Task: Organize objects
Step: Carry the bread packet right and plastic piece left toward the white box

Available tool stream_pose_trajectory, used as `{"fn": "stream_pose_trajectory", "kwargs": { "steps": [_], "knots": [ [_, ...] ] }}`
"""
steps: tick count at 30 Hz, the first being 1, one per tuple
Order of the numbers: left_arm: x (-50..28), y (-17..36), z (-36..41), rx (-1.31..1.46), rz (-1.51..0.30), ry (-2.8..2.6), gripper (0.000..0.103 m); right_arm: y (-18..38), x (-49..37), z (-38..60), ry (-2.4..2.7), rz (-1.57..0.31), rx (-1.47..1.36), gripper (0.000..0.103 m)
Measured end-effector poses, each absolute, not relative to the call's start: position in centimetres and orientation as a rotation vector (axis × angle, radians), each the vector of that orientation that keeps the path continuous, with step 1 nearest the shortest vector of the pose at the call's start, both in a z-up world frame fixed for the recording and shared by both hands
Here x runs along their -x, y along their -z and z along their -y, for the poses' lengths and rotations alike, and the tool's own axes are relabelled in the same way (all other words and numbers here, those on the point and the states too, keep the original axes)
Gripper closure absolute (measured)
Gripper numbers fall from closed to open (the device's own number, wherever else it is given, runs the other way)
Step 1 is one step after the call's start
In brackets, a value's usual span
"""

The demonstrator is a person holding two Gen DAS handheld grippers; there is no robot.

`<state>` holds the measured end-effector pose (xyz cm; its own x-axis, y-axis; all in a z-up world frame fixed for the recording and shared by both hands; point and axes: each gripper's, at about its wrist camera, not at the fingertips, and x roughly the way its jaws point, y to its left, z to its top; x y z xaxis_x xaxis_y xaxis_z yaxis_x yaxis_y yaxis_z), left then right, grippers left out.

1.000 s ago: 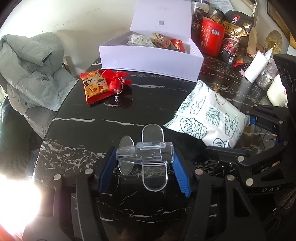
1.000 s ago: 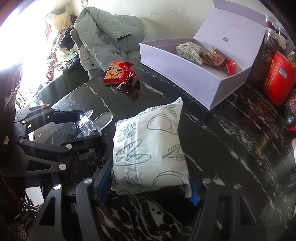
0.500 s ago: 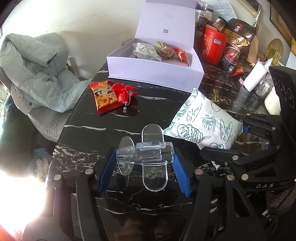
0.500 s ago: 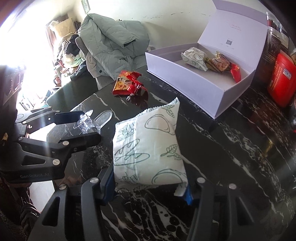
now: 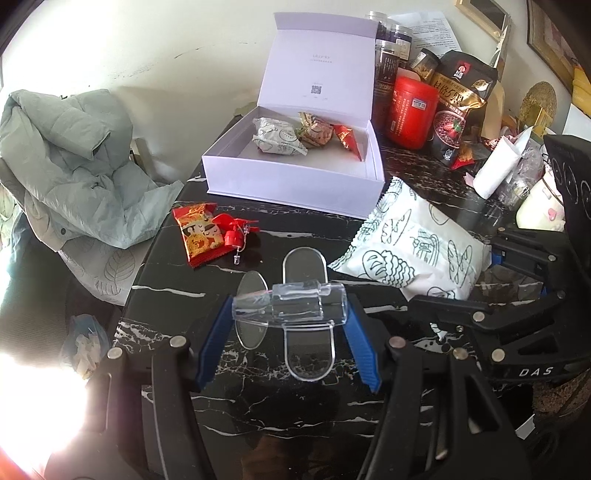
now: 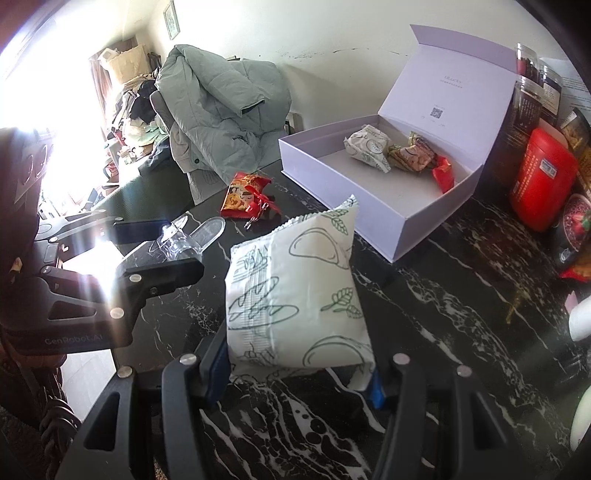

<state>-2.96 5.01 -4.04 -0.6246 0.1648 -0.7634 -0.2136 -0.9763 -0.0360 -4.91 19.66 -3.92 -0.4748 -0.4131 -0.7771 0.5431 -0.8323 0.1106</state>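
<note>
Left gripper (image 5: 288, 325) clamped on clear plastic plane (image 5: 291, 306), lower centre of frame. Right gripper (image 6: 295, 369) clamped on white snack bag (image 6: 295, 295), centre frame. Open box (image 6: 391, 206) upper right.

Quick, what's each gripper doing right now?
Left gripper: closed on the clear plastic piece.
Right gripper: closed on the white snack bag.

A lived-in room in someone's home.

A puffy green coat (image 6: 221, 107) is thrown over a chair beside a black table (image 5: 177, 291) with white veins. Snack bags, dark jars (image 5: 391, 55) and a red tub (image 5: 412, 110) crowd the far edge by the wall. A gold picture frame (image 5: 480, 16) hangs above them. Clothes and boxes (image 6: 129, 85) are piled up near a bright window.
</note>
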Motion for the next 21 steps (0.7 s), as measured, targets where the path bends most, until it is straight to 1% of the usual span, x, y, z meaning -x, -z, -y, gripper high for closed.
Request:
{"fn": "stream_pose_trajectory", "kwargs": {
  "steps": [14, 21],
  "knots": [
    [3.3, 3.9, -9.7, 1.217, -0.106, -2.546, 0.045, 2.4, 3.3, -24.1, 2.403, -0.157, -1.151, 0.044],
    [4.0, 3.2, -10.8, 1.205, -0.126, -2.533, 0.045, 2.1, 3.6, -25.2, 2.429, -0.141, -1.152, 0.044]
  ]
}}
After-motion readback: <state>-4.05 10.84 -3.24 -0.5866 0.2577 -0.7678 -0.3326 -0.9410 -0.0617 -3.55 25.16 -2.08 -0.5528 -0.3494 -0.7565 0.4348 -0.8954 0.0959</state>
